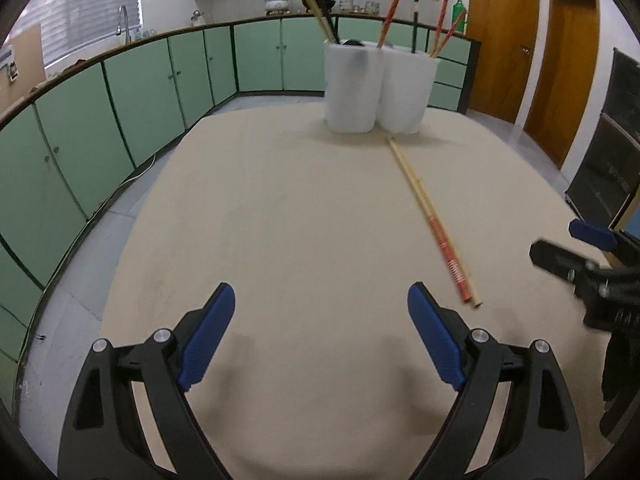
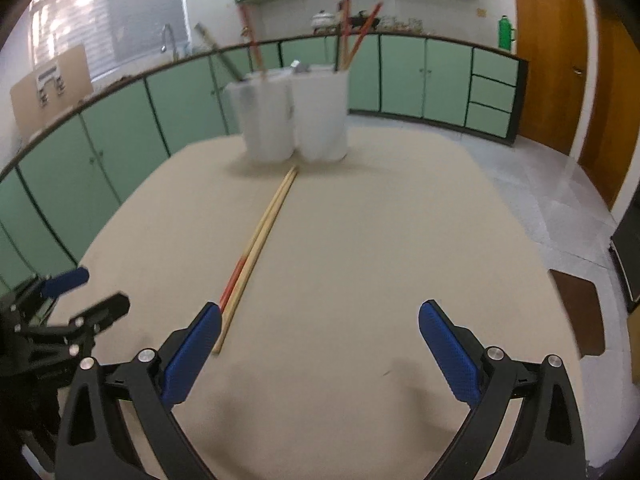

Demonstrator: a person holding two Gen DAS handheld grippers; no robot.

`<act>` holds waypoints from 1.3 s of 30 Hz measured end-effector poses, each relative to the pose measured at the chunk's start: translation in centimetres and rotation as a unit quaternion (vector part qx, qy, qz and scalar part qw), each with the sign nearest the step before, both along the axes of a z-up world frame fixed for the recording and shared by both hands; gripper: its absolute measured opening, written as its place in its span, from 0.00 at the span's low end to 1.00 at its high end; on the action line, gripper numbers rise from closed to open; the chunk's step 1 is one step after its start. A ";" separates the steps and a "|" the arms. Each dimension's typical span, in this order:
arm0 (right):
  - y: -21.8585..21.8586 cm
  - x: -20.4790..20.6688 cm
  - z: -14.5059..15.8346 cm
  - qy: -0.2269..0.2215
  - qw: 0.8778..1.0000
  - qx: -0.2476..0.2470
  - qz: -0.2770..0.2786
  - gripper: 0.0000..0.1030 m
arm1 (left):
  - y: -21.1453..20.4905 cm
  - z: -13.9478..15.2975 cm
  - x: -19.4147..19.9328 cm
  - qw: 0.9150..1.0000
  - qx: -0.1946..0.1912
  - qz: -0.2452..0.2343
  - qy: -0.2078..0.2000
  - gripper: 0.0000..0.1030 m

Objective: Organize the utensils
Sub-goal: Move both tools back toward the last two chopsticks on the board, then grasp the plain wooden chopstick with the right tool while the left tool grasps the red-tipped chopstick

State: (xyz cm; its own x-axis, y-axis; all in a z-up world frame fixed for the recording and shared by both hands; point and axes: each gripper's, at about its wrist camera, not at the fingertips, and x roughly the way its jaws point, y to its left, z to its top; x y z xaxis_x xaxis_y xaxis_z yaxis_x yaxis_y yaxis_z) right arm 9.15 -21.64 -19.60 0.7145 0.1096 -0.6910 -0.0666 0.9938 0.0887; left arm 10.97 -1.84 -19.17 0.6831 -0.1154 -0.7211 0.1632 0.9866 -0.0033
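Left gripper (image 1: 321,300): jaws spread wide, nothing between them, blue pads (image 1: 208,334) hovering over bare tan surface (image 1: 280,208). Shadows of both fingers fall on the cloth just below.

Right gripper (image 2: 320,322): jaws likewise wide apart, holding nothing. Its left blue pad (image 2: 192,354) sits just beside the near ends of the chopsticks (image 2: 260,240); cannot tell whether it touches them. In the left wrist view this gripper shows at the right edge, blurred, near the chopsticks' thick ends.

Chopsticks: a pair lying flat on the surface, side by side and touching along most of their length, running from near the right gripper toward the holders. One has a red-orange patterned handle section (image 1: 450,256); the other is plain bamboo. Their thin tips stop just short of the base of the containers.

White utensil holders (image 1: 376,88): cylindrical cups clustered together at the far end of the surface, upright, touching one another. Several chopsticks stand in them, leaning outward: plain bamboo ones (image 1: 316,10) on the left, red ones (image 1: 394,10) in the middle and right. A dark item sits in the left cup, too blurred to name.

Beyond: green cabinets (image 1: 160,80) curving round, wooden doors (image 1: 504,40) at right, a green bottle (image 2: 506,32) on the counter.
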 end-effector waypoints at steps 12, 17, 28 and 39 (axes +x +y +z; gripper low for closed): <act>4.3 0.1 -2.4 0.045 0.998 -0.003 0.049 0.62 | 2.8 -0.3 0.2 1.000 0.003 0.030 0.008 0.83; 4.5 0.4 -2.4 0.049 0.998 -0.009 0.047 0.59 | 2.8 -0.3 0.2 1.000 0.001 0.029 0.009 0.83; 1.2 0.2 -2.2 0.052 0.999 -0.016 -0.003 0.48 | 2.2 -0.5 0.5 0.999 -0.005 0.028 0.016 0.83; 1.9 0.1 -2.3 0.051 0.998 0.012 0.042 0.32 | 1.7 -0.4 0.4 1.000 -0.007 0.024 0.017 0.83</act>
